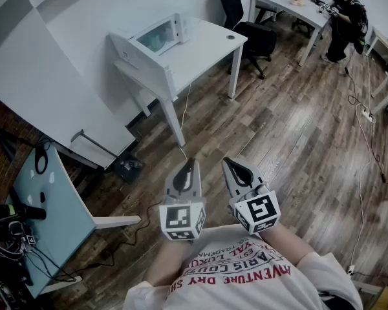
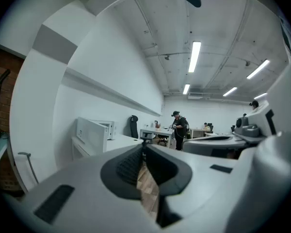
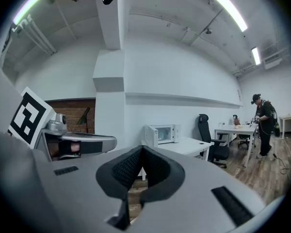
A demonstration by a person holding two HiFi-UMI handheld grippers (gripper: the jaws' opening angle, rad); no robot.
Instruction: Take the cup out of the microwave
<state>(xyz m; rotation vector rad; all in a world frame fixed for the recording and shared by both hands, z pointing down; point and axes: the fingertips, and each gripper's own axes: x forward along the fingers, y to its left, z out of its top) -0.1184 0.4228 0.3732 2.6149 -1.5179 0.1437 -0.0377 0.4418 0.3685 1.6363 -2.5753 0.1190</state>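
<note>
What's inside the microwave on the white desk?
The microwave has its door swung open, showing a pale inside. From this far it is too small to tell whether a cup sits in there.

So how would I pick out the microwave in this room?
Follow the long white wall to the white desk standing against it. The microwave sits on that desk's left end in the head view: the only white box there, door swung open, pale greenish inside.

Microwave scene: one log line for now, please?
microwave: door open, far off | left gripper: shut, empty | right gripper: shut, empty
</note>
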